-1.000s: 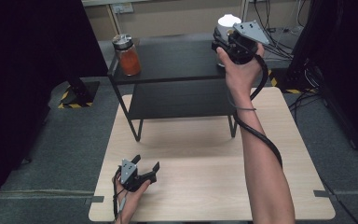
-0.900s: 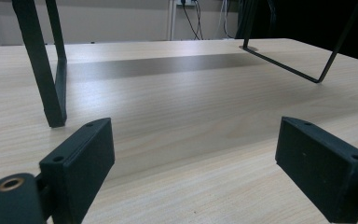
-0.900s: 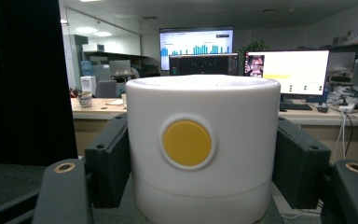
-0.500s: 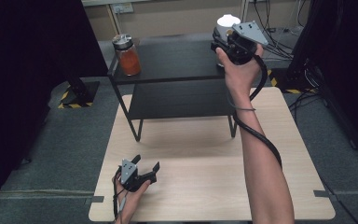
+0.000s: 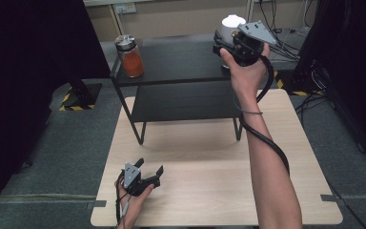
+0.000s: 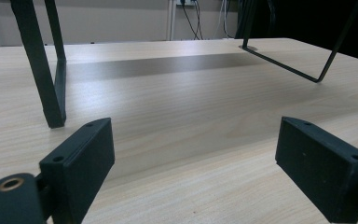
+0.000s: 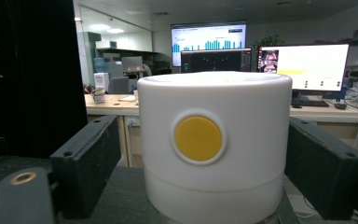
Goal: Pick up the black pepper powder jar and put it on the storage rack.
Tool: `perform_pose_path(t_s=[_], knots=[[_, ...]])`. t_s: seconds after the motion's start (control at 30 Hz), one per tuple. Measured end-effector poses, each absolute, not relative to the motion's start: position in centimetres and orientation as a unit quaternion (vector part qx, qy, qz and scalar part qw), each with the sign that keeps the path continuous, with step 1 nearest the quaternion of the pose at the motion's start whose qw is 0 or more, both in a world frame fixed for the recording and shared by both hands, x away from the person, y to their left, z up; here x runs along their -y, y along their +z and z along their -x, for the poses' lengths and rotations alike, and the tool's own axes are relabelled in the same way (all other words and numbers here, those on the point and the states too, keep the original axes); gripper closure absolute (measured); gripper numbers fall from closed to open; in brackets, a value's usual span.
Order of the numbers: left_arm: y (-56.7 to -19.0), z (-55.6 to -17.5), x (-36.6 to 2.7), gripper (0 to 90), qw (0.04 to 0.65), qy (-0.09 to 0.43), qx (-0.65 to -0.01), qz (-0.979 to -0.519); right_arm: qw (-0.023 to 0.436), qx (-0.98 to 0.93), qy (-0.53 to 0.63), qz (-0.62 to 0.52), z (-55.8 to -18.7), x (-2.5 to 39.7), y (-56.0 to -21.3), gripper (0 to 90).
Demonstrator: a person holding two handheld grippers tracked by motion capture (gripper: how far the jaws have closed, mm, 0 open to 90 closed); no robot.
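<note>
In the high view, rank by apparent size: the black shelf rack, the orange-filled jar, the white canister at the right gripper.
1. Black shelf rack, by far the largest.
2. Orange-filled jar.
3. White canister, though the right gripper hides most of it, so its rank against the jar is unsure.

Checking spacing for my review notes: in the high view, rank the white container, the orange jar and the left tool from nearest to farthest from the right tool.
1. White container, at the right tool, shelf's right.
2. Orange jar, shelf's left end.
3. Left tool, near table edge.
</note>
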State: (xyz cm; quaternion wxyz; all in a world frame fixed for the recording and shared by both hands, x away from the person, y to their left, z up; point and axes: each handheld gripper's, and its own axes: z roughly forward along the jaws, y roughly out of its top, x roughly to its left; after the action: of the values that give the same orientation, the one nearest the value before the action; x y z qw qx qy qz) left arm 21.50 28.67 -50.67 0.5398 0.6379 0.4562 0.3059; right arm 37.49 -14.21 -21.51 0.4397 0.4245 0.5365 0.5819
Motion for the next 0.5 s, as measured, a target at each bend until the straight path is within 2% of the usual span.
perform_pose_path(t_s=[0.5], knots=[[-50.70, -21.48, -28.62, 11.1, 0.540, 0.307, -0.454, -0.639, 0.439, -0.544, 0.583, -0.414, -36.62, 14.69, -21.69, 9.4]])
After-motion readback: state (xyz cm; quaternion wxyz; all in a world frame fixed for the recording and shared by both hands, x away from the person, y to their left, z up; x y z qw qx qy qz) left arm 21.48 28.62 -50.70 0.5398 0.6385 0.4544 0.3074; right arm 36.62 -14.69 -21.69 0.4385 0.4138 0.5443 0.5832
